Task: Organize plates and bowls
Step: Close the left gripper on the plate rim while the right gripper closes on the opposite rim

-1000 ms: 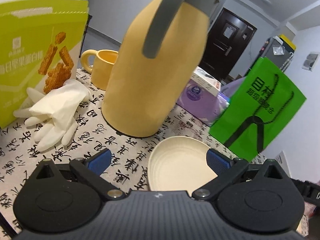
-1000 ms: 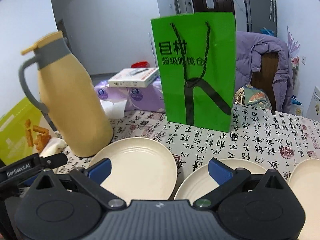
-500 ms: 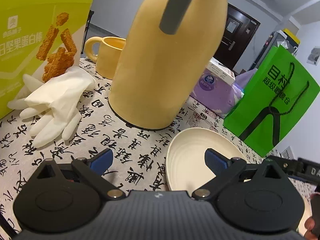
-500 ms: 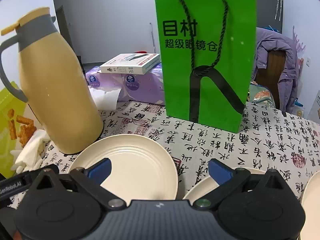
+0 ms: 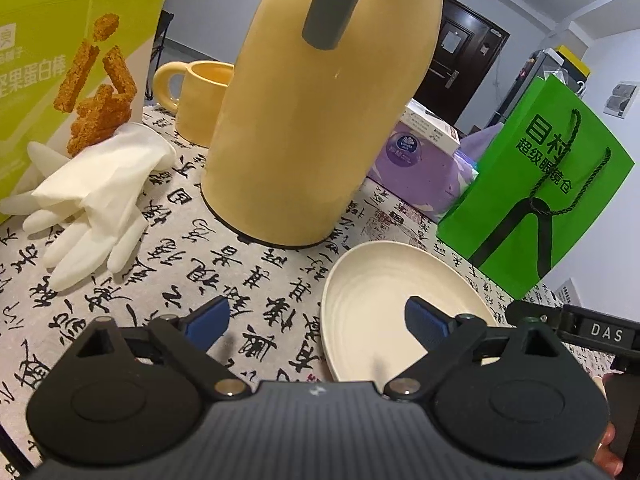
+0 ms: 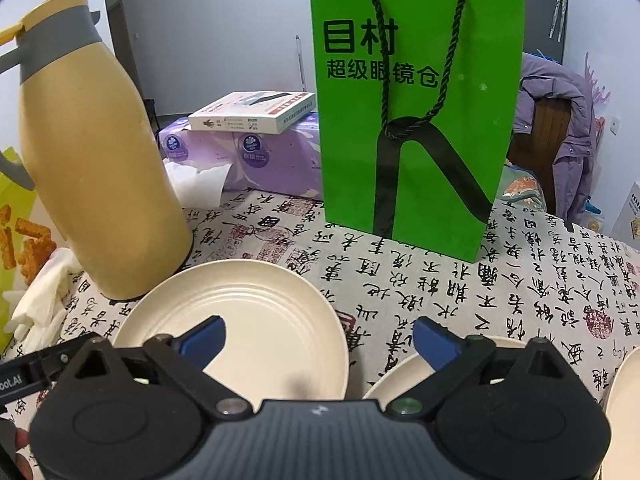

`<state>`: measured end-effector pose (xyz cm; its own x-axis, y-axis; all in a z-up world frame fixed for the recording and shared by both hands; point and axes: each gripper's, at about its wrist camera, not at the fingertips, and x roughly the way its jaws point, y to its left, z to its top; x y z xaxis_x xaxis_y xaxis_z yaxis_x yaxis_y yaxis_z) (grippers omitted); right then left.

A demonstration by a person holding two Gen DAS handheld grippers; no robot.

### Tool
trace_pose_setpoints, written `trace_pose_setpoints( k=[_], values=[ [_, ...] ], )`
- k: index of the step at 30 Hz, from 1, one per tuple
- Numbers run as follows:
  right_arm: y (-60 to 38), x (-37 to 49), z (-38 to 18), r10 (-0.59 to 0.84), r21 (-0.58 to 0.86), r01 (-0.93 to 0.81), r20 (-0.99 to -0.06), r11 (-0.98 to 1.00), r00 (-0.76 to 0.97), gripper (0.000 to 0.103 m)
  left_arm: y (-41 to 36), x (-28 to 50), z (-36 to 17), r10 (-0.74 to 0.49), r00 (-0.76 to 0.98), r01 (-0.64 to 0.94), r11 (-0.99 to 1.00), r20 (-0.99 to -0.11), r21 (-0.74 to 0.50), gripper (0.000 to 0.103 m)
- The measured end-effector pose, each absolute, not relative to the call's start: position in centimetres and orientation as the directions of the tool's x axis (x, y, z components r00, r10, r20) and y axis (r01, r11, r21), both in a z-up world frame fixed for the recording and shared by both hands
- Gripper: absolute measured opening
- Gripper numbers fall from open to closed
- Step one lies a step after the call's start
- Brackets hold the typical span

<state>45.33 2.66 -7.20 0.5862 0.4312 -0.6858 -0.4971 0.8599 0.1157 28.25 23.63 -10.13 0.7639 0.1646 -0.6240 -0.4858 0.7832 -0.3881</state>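
A cream plate [image 5: 392,292] lies on the calligraphy-print tablecloth in front of the yellow jug; it also shows in the right wrist view [image 6: 256,320]. My left gripper [image 5: 318,320] is open and empty, low over the cloth, its right finger over the plate's near left rim. My right gripper [image 6: 318,338] is open and empty, straddling the right rim of that plate. A second cream plate [image 6: 400,376] lies under its right finger. The rim of a third plate [image 6: 624,408] shows at the right edge.
A tall yellow thermos jug [image 5: 320,108] stands just behind the plate. A green paper bag [image 6: 416,112] stands at the back. Purple tissue packs [image 6: 248,156] with a box on top, a yellow mug [image 5: 200,96], white gloves [image 5: 92,204] and a snack box [image 5: 60,60] are on the left.
Both grippers have moved forward and lower toward the left plate. The jug and bag loom larger. Both stay open.
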Motion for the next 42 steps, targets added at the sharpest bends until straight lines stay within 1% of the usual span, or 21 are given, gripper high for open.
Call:
trace_pose_setpoints(
  k=[1,3,5,9,11,12,14,16,18,19,20,21,22,23,25,27,28,30,33,40,42],
  values=[
    [2.6,45.3,-7.2,0.434,0.117,-0.499,-0.685,0.859,0.586,0.097,23.6,28.3,-10.2,0.159,0.762,-0.484,0.784,-0.628,-0.388,0.089],
    [2.7,45.3,-7.2,0.436,0.114,-0.506,-0.686,0.855,0.582,0.092,23.7,28.5,-10.4,0.144,0.759,-0.478,0.785,-0.635,-0.393,0.082],
    [2.9,45.3,-7.2,0.43,0.105,-0.506,-0.689,0.856,0.583,0.083,23.7,28.6,-10.5,0.136,0.756,-0.477,0.785,-0.64,-0.396,0.08],
    [3.3,45.4,-7.6,0.417,0.094,-0.505,-0.7,0.858,0.579,0.08,23.8,28.6,-10.7,0.129,0.752,-0.48,0.78,-0.647,-0.403,0.08],
    [3.4,45.6,-7.9,0.399,0.087,-0.493,-0.715,0.866,0.575,0.068,23.7,28.7,-10.8,0.117,0.75,-0.474,0.781,-0.651,-0.406,0.078],
    [3.4,45.7,-8.1,0.388,0.086,-0.483,-0.723,0.871,0.571,0.067,23.7,28.7,-10.8,0.113,0.749,-0.471,0.783,-0.653,-0.405,0.077],
    [3.5,46.0,-8.5,0.376,0.086,-0.473,-0.736,0.877,0.563,0.059,23.6,28.8,-10.8,0.11,0.747,-0.468,0.787,-0.656,-0.402,0.074],
    [3.5,46.2,-9.0,0.366,0.082,-0.467,-0.745,0.88,0.558,0.054,23.5,28.9,-10.9,0.107,0.742,-0.469,0.788,-0.662,-0.399,0.071],
    [3.6,46.4,-9.3,0.363,0.083,-0.466,-0.749,0.881,0.553,0.05,23.5,29.0,-11.1,0.095,0.735,-0.468,0.787,-0.672,-0.401,0.062],
    [3.6,46.5,-9.4,0.365,0.086,-0.467,-0.751,0.88,0.55,0.045,23.5,29.1,-11.3,0.085,0.732,-0.466,0.786,-0.676,-0.406,0.06],
    [3.7,46.6,-9.5,0.368,0.089,-0.469,-0.753,0.879,0.546,0.041,23.5,29.2,-11.4,0.074,0.727,-0.466,0.784,-0.683,-0.411,0.055],
    [3.7,46.7,-9.6,0.374,0.095,-0.473,-0.754,0.876,0.54,0.039,23.6,29.3,-11.6,0.066,0.721,-0.467,0.782,-0.69,-0.413,0.05],
    [3.8,46.8,-9.7,0.378,0.1,-0.477,-0.755,0.873,0.535,0.034,23.6,29.4,-11.8,0.062,0.713,-0.471,0.781,-0.699,-0.41,0.049],
    [3.9,46.9,-9.8,0.379,0.1,-0.48,-0.759,0.872,0.529,0.031,23.6,29.5,-12.0,0.062,0.705,-0.476,0.78,-0.706,-0.407,0.044],
    [4.2,47.1,-10.3,0.354,0.083,-0.473,-0.778,0.877,0.52,0.029,23.4,29.5,-12.1,0.07,0.704,-0.476,0.785,-0.706,-0.397,0.04],
    [4.3,47.4,-10.8,0.343,0.083,-0.47,-0.794,0.879,0.502,0.024,23.3,29.6,-12.2,0.054,0.705,-0.465,0.787,-0.707,-0.404,0.03],
    [4.3,47.5,-11.0,0.344,0.092,-0.468,-0.802,0.879,0.489,0.021,23.3,29.7,-12.3,0.049,0.706,-0.461,0.789,-0.707,-0.406,0.029],
    [4.2,47.6,-11.1,0.348,0.103,-0.467,-0.806,0.878,0.478,0.021,23.1,29.8,-12.4,0.046,0.705,-0.456,0.793,-0.708,-0.404,0.023],
    [4.1,47.7,-11.2,0.35,0.107,-0.466,-0.807,0.878,0.475,0.018,22.8,29.9,-12.5,0.042,0.705,-0.447,0.801,-0.708,-0.398,0.02],
    [4.2,47.5,-11.3,0.351,0.105,-0.468,-0.805,0.878,0.479,0.016,21.6,30.2,-12.3,0.108,0.694,-0.449,0.838,-0.712,-0.311,0.019],
    [4.3,47.4,-11.2,0.351,0.101,-0.471,-0.803,0.876,0.482,0.016,21.6,30.3,-12.3,0.113,0.693,-0.45,0.839,-0.712,-0.305,0.019]
  ],
)
